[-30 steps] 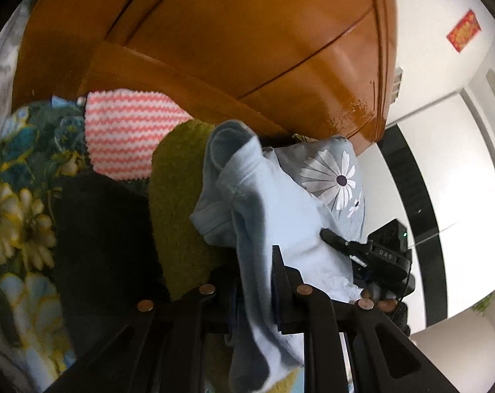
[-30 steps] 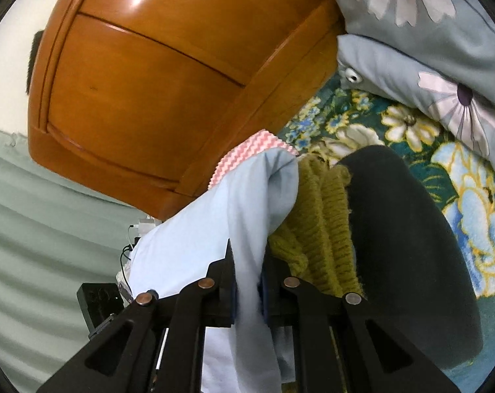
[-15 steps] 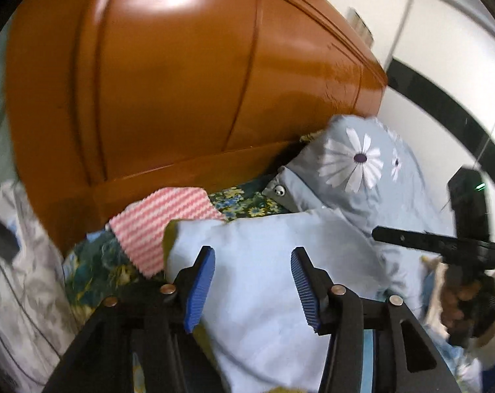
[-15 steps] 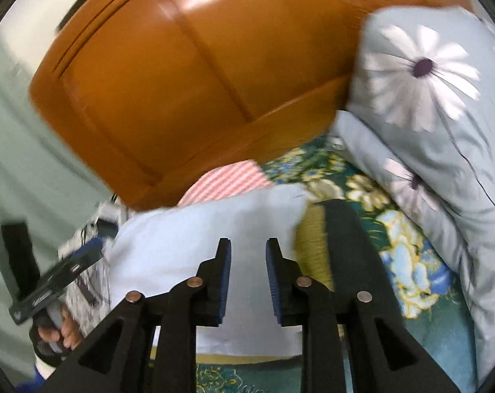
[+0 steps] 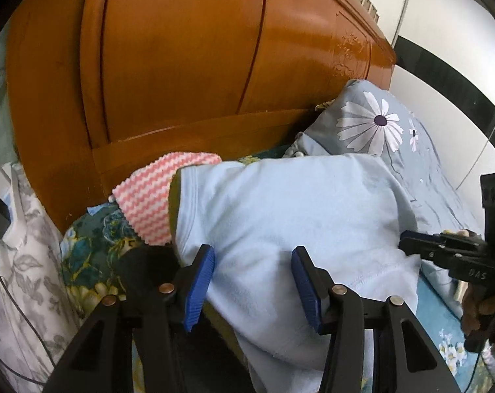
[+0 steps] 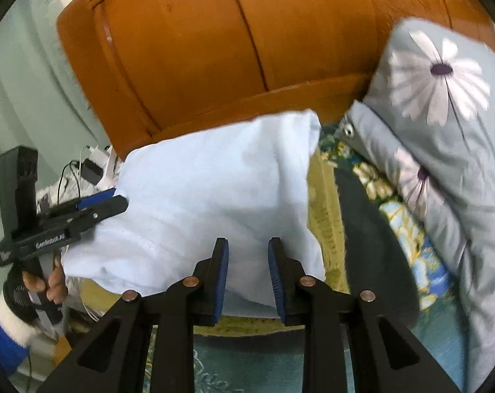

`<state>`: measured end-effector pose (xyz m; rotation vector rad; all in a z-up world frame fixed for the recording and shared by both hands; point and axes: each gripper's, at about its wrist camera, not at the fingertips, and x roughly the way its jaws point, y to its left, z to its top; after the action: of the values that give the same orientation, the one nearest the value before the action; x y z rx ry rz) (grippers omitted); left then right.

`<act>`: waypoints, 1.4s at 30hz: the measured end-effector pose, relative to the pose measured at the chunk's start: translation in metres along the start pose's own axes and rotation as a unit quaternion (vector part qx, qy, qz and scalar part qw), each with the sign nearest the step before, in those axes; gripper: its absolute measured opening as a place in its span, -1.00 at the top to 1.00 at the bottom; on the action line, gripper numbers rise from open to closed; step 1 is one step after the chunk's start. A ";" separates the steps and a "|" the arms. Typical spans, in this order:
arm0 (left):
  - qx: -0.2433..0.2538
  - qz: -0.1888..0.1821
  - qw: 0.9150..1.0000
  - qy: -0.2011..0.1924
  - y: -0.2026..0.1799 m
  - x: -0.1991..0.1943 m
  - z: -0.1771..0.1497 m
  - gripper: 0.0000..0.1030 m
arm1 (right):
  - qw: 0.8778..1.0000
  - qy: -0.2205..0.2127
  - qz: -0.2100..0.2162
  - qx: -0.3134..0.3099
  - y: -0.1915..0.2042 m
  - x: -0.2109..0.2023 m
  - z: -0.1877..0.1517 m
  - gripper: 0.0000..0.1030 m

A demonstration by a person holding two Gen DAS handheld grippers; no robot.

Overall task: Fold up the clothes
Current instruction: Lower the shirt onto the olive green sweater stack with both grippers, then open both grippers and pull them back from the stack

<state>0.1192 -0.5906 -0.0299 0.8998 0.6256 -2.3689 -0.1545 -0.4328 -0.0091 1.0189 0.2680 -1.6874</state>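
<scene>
a folded light blue garment [image 5: 280, 216] fills mid-frame in both views, lying on a pile of clothes on the bed. it hides most of an olive knit [image 6: 322, 196] and a dark garment [image 6: 371, 229]; a pink zigzag cloth [image 5: 145, 196] shows only in part at centre left. left gripper [image 5: 252, 286] gapes wide, holding nothing. right gripper [image 6: 247, 276] is narrowly parted, also holding nothing. its far edge is blurred.

You're in a home bedroom: a wooden headboard [image 5: 188, 65], a daisy-print pillow [image 5: 371, 121] and a floral bedsheet [image 6: 408, 229] with clothes [image 5: 280, 216] piled on it.
</scene>
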 end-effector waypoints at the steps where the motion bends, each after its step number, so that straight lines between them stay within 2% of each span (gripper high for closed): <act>1: 0.000 0.003 1.000 0.003 0.000 0.002 0.000 -0.03 | 1.000 0.003 0.000 0.006 0.000 0.002 0.000 0.50; 4: -0.011 0.008 1.000 0.005 -0.005 -0.002 0.007 -0.04 | 1.000 0.006 -0.004 0.028 0.003 -0.004 0.003 0.50; 9: -0.024 0.010 0.999 -0.020 -0.013 -0.043 -0.006 -0.04 | 0.999 -0.018 -0.009 0.040 0.026 -0.040 -0.003 0.50; 13: -0.051 0.008 0.999 0.003 -0.026 -0.059 -0.038 -0.06 | 0.998 -0.008 -0.017 0.058 0.048 -0.050 -0.025 0.40; 15: -0.058 0.013 0.998 0.017 -0.031 -0.064 -0.053 -0.15 | 0.997 0.005 -0.021 0.070 0.061 -0.051 -0.041 0.36; 17: -0.058 0.019 0.998 0.029 -0.038 -0.071 -0.068 -0.22 | 0.996 0.016 -0.026 0.082 0.071 -0.054 -0.054 0.26; 19: -0.059 0.018 0.997 0.038 -0.043 -0.079 -0.081 -0.30 | 0.995 0.022 -0.032 0.093 0.080 -0.059 -0.066 -0.05; 21: -0.062 0.018 0.997 0.043 -0.047 -0.087 -0.090 -0.38 | 0.994 0.024 -0.039 0.100 0.090 -0.069 -0.078 -0.17; 28: -0.065 0.005 0.996 0.056 -0.058 -0.113 -0.110 -0.64 | 0.993 0.031 -0.072 0.088 0.116 -0.106 -0.094 -0.27; 29: -0.065 0.002 0.996 0.055 -0.060 -0.117 -0.112 -0.67 | 0.993 0.034 -0.079 0.084 0.119 -0.112 -0.095 -0.31; 31: -0.066 -0.004 0.997 0.051 -0.064 -0.123 -0.112 -0.73 | 0.991 0.050 -0.099 0.072 0.124 -0.125 -0.093 -0.58; 33: -0.067 -0.013 0.996 0.053 -0.070 -0.125 -0.113 -0.88 | 0.989 0.071 -0.117 0.056 0.130 -0.135 -0.090 -0.58; 37: -0.063 -0.025 0.996 0.052 -0.085 -0.127 -0.114 -0.95 | 0.984 0.102 -0.146 0.023 0.144 -0.155 -0.085 -0.58; 39: -0.060 -0.022 0.997 0.045 -0.090 -0.131 -0.117 -0.99 | 0.985 0.093 -0.142 0.024 0.148 -0.167 -0.083 -0.59; 42: -0.061 -0.012 0.997 0.037 -0.092 -0.138 -0.121 -1.00 | 0.990 0.052 -0.115 0.055 0.145 -0.180 -0.086 -0.74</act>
<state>0.2066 -0.4088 0.0076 0.9328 0.8062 -2.2989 0.0203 -0.3115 0.1155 1.1970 0.3755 -1.8761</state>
